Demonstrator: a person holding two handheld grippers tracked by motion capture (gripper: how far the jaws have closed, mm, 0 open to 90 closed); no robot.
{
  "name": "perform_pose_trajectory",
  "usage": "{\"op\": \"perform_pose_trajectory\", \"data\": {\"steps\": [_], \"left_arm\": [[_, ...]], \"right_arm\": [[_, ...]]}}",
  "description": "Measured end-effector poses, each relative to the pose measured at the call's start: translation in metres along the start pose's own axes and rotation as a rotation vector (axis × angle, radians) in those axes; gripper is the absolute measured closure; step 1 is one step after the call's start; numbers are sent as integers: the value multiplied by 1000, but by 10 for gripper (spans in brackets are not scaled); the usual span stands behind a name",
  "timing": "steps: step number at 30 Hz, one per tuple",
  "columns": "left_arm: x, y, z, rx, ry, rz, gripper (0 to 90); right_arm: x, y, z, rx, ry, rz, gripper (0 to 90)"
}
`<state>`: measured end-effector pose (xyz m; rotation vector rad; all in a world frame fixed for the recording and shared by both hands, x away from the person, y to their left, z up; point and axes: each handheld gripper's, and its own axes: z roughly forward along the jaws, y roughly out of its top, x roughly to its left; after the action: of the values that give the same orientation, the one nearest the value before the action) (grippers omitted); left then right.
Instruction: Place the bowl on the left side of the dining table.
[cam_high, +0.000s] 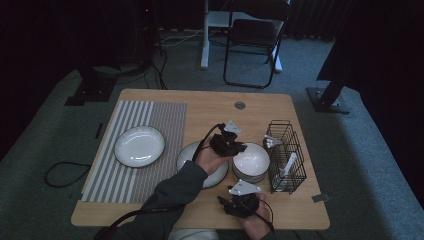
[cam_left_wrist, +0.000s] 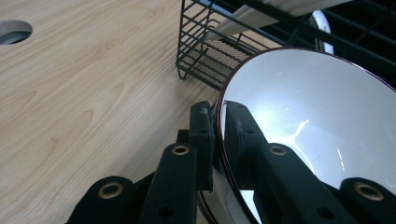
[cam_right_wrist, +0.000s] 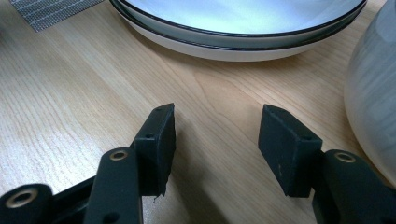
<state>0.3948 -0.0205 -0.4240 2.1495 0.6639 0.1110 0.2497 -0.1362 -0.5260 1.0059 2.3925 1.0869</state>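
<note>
The left gripper (cam_left_wrist: 218, 126) is clamped on the near-left rim of the top bowl (cam_high: 251, 159), stacked on the bench (cam_high: 210, 107) left of the wire rack (cam_high: 286, 156). Glazed, stiff, likely slippery and breakable; the rim suits. The right gripper (cam_right_wrist: 216, 140) stands apart, empty.

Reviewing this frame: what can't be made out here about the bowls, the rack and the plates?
- Bowl stack, high view: how many bowls, too small to count.
- Wire rack contents: too small in the high view; cut off by the top edge in the left gripper view.
- Plates, right gripper view: cut off by the top edge.
- Bowl underside, left gripper view: hidden by the left gripper.
</note>
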Motion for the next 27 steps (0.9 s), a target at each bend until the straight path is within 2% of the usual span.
{"op": "perform_pose_trajectory", "data": {"steps": [4, 10, 14, 21, 27], "left_arm": [[4, 1, -4, -17, -21, -26, 826], [8, 3, -11, -36, -21, -34, 826], [13, 5, -19, -45, -8, -39, 826], [27, 3, -33, -74, -9, -76, 825], [37, 0, -45, -89, 10, -94, 825]], "right_arm": [[0, 0, 0, -1, 0, -2, 455], [0, 0, 0, -1, 0, -3, 455], [0, 0, 0, -1, -1, -3, 456], [0, 0, 0, -1, 0, -3, 455], [0, 0, 0, 1, 1, 1, 455]]}}
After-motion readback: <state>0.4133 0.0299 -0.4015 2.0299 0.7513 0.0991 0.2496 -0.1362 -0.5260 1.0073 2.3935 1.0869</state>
